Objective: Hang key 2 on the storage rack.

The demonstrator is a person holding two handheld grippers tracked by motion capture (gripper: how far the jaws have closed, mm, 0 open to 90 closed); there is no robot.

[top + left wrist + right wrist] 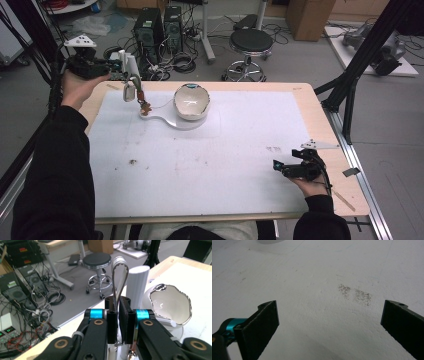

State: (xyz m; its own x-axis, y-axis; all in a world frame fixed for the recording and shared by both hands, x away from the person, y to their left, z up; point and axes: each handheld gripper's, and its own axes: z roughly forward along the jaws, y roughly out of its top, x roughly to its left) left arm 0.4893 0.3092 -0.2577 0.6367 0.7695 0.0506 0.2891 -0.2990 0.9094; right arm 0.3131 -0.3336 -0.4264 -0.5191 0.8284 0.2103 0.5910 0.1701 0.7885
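Observation:
My left gripper (pixel 117 302) is shut on a thin metal wire loop (pixel 119 277) that rises between its jaws. In the high view this gripper (pixel 125 70) is held above the table's far left corner, and a small brown piece (pixel 143 104) hangs below it over the white mat. Just beyond the jaws stands a white cylinder (pixel 137 282). To its right sits a white bowl (pixel 172 302) with a wavy silver rim; the high view shows the bowl (pixel 191 101) on a flat white base (pixel 165 120). My right gripper (pixel 278 165) stands open, low over the mat at the front right (pixel 329 325), with nothing between its jaws.
A white mat (pixel 200 165) covers most of the wooden table (pixel 320 125). Dark specks (pixel 354 292) mark the mat ahead of the right gripper. A black stool (pixel 250 42), computer towers (pixel 160 27) and cables stand on the floor behind the table. A black frame leg (pixel 350 85) rises at the right.

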